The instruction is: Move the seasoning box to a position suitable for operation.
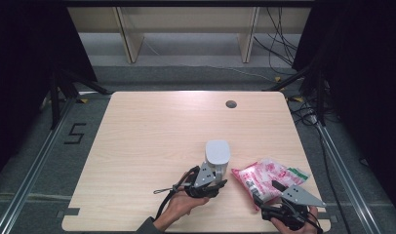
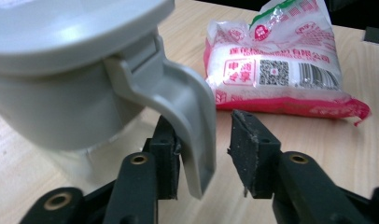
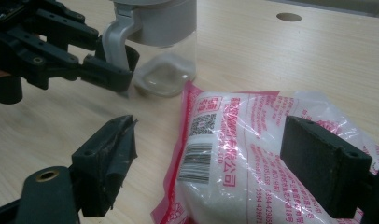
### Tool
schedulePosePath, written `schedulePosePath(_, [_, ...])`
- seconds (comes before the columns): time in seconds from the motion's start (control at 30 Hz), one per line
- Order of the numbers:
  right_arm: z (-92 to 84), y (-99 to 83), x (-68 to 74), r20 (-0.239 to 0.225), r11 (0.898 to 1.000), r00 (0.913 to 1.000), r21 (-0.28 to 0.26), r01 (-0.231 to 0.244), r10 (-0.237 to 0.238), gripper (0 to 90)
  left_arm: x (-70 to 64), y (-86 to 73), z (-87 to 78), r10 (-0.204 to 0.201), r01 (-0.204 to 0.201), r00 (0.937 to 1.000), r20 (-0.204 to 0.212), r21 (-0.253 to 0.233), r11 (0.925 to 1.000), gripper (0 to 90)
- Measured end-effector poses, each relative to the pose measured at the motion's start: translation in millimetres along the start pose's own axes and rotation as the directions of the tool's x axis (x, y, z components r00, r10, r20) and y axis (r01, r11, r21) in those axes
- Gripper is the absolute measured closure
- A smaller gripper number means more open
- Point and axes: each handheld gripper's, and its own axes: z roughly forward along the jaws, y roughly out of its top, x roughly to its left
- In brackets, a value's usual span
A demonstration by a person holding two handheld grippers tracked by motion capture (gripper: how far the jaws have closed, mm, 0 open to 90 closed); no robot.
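A clear jar with a grey lid (image 1: 218, 152) stands near the table's front middle. Its grey handle (image 2: 187, 112) hangs between the jaws of my left gripper (image 2: 204, 154). The left pad sits against the handle and a gap remains at the right pad, so the gripper is open. A red-and-white plastic bag of white grains (image 1: 267, 175) lies flat to the right of the jar. My right gripper (image 3: 215, 163) is open wide over the bag's near end (image 3: 234, 149), with one jaw beside the bag and the other above it. The right gripper view also holds the jar (image 3: 162, 42) and the left gripper (image 3: 108, 70).
The light wooden table (image 1: 152, 136) has a round grey cable hole (image 1: 230, 104) near its far edge. Both hands work close to the table's front edge. Dark curtains and metal rails flank the table, and cables lie on the floor at the back right.
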Motion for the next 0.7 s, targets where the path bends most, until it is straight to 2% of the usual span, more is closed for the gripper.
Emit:
schedulePosePath(0.03, [1.2,-0.6,1.0,-0.002,1.0,0.9999,-0.008,-0.015,0.015,18.9,0.7,1.1,1.3,-0.016,0.016,0.9999,0.003,0.0,0.9999,65.6])
schedulePosePath(0.07, [0.0,-0.2,0.7,-0.014,1.0,0.9998,0.002,-0.011,0.011,18.9,1.0,2.0,3.8,-0.006,0.006,1.0,-0.004,0.003,1.0,66.6])
schedulePosePath(0.1, [0.3,-0.3,2.1,-0.005,1.0,0.9995,0.001,-0.03,0.03,18.9,2.0,2.2,5.7,0.012,-0.012,0.9999,0.0,-0.001,0.9999,68.9])
schedulePosePath(0.13, [0.3,-0.3,2.1,-0.005,1.0,0.9995,0.001,-0.03,0.03,18.9,2.0,2.2,5.7,0.012,-0.012,0.9999,0.0,-0.001,0.9999,70.5])
schedulePosePath(0.17, [-0.3,0.1,4.0,-0.005,0.999,0.9993,0.004,-0.037,0.037,18.9,1.6,1.3,6.3,-0.022,0.022,0.9997,0.004,-0.003,0.9997,71.2])
schedulePosePath(0.23, [-0.1,-0.2,1.3,-0.007,1.0,1.0,-0.002,0.004,-0.004,19.0,4.0,0.8,5.1,-0.012,0.012,0.9997,0.019,-0.007,0.9999,71.5])
schedulePosePath(0.3, [-0.4,0.1,0.8,-0.012,1.0,0.9999,-0.01,-0.003,0.003,19.0,6.0,-0.3,1.2,-0.017,0.017,0.9996,0.022,0.004,0.9998,71.4])
schedulePosePath(0.33, [-1.1,0.3,1.2,-0.007,1.0,0.9999,-0.01,-0.014,0.014,19.0,8.4,-0.6,-2.0,-0.003,0.003,0.9999,0.011,0.018,0.9998,71.2])
schedulePosePath(0.37, [-1.6,0.5,-0.2,0.003,1.0,1.0,-0.02,0.005,-0.005,19.0,8.4,-0.6,-2.0,-0.003,0.003,0.9999,0.011,0.018,0.9998,71.0])
schedulePosePath(0.47, [-1.1,0.0,-0.5,-0.008,1.0,1.0,-0.015,0.005,-0.006,19.0,12.6,-2.8,-9.4,-0.001,0.001,0.9999,0.012,0.022,0.9998,69.9])
schedulePosePath(0.5, [-1.8,-0.1,0.9,-0.005,1.0,0.9998,-0.009,-0.02,0.02,19.1,15.2,-5.7,-15.2,-0.005,0.005,1.0,0.003,0.028,0.9996,69.8])
schedulePosePath(0.53, [-1.4,0.3,0.0,-0.007,1.0,1.0,-0.014,-0.003,0.003,19.0,16.0,-7.3,-17.7,-0.006,0.006,1.0,-0.006,0.022,0.9997,69.6])
schedulePosePath(0.57, [-1.5,0.2,0.0,-0.003,1.0,1.0,-0.014,-0.003,0.003,19.1,17.0,-8.4,-19.6,-0.002,0.002,0.9999,-0.01,0.02,0.9998,69.1])
schedulePosePath(0.67, [-1.2,0.1,0.0,-0.015,1.0,0.9999,-0.013,0.0,0.0,19.0,21.6,-12.5,-28.8,0.029,-0.027,0.9979,-0.058,0.033,0.9991,67.2])
schedulePosePath(0.7, [-2.9,0.3,1.2,-0.007,1.0,0.9998,0.0,-0.021,0.021,19.1,23.5,-13.7,-30.8,0.021,-0.019,0.9978,-0.062,0.028,0.9994,67.0])
